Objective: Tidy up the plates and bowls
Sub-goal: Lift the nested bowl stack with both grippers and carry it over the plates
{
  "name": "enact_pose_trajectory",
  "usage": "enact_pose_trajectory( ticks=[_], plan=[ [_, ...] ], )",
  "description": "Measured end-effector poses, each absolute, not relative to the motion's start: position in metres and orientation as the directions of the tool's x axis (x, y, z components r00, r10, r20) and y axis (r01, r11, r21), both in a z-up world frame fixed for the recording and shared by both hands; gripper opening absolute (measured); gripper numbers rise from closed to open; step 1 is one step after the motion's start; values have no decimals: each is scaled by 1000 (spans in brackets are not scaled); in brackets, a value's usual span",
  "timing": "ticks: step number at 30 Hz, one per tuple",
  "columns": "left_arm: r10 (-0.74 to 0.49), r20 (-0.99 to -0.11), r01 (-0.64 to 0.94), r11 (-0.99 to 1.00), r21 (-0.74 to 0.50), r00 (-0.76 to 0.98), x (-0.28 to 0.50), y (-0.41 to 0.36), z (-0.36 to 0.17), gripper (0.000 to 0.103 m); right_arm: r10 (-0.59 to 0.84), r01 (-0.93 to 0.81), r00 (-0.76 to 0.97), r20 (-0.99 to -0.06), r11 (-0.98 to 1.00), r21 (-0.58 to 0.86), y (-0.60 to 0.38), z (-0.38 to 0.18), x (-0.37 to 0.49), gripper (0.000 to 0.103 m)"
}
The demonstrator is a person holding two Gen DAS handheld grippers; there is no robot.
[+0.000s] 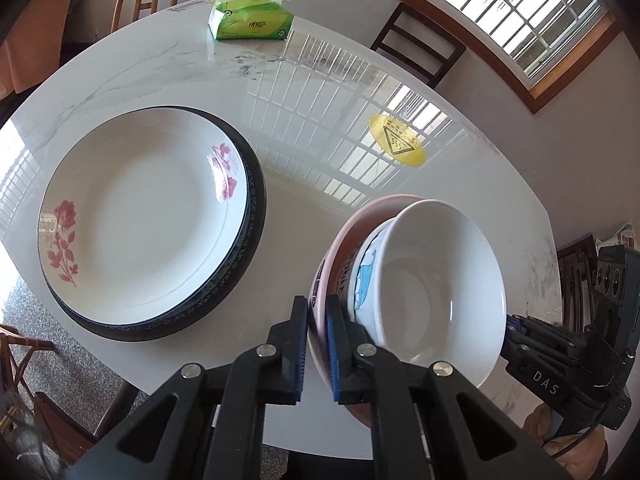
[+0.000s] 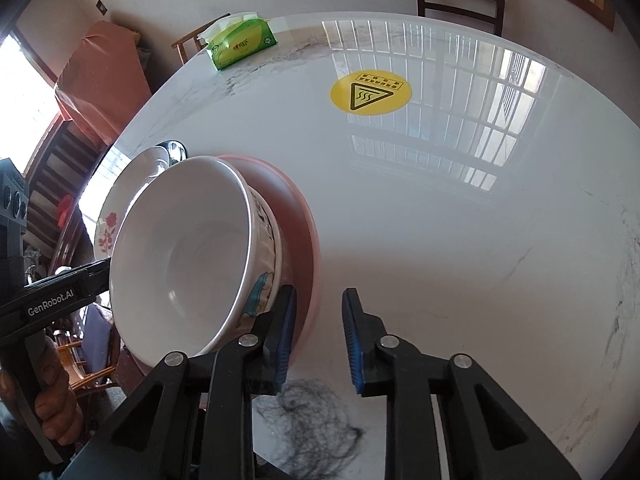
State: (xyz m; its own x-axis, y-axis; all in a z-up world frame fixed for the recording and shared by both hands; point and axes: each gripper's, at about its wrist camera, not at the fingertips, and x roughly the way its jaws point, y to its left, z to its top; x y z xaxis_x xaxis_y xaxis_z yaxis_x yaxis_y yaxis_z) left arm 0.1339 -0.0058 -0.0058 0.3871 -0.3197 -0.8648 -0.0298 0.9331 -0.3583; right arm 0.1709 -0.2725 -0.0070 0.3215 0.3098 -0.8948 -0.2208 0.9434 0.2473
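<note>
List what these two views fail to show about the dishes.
Left wrist view: the face of the dark plate is covered by the rose plate.
Both views: the inside of the pink dish is hidden by the white bowl sitting in it.
Left wrist view: the bowl's side lettering is cut off by the pink rim.
Both views: the print on the yellow sticker is too small to read.

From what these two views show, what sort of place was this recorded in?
Most likely a home dining room: a round marble-look dining table ringed by wooden chairs, a green tissue pack on it, and barred windows behind. A rose-patterned plate suggests household crockery.
</note>
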Motion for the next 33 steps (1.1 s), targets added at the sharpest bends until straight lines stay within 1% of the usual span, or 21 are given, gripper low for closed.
enact_pose_trajectory(
  ticks=[2, 6, 10, 16, 22, 33],
  plan=[
    [-328, -863, -33, 929, -368, 383, 133, -5, -7, 8, 297, -240, 331, -896, 944, 225, -267, -5, 171, 13],
    [-326, -868, -32, 931, -364, 375, 132, -8, -7, 8, 361, -203, 300, -883, 928, 311, -278, -8, 176, 14],
    [-335, -865, -32, 927, -373, 374, 132, -6, -6, 8, 360, -188, 314, -878, 931, 314, -279, -6, 174, 14],
    [-315, -856, -36, 932, -360, 409, 129, -2, 4, 8, 367, -177, 318, -874, 929, 326, -280, -3, 172, 14],
    [-304, -852, -41, 935, -353, 427, 129, 3, 9, 8, 406, -159, 312, -859, 914, 374, -281, -1, 173, 14],
    [-292, -843, -58, 933, -354, 453, 127, 13, 24, 8, 423, -156, 326, -845, 906, 393, -273, 8, 175, 14]
  ],
)
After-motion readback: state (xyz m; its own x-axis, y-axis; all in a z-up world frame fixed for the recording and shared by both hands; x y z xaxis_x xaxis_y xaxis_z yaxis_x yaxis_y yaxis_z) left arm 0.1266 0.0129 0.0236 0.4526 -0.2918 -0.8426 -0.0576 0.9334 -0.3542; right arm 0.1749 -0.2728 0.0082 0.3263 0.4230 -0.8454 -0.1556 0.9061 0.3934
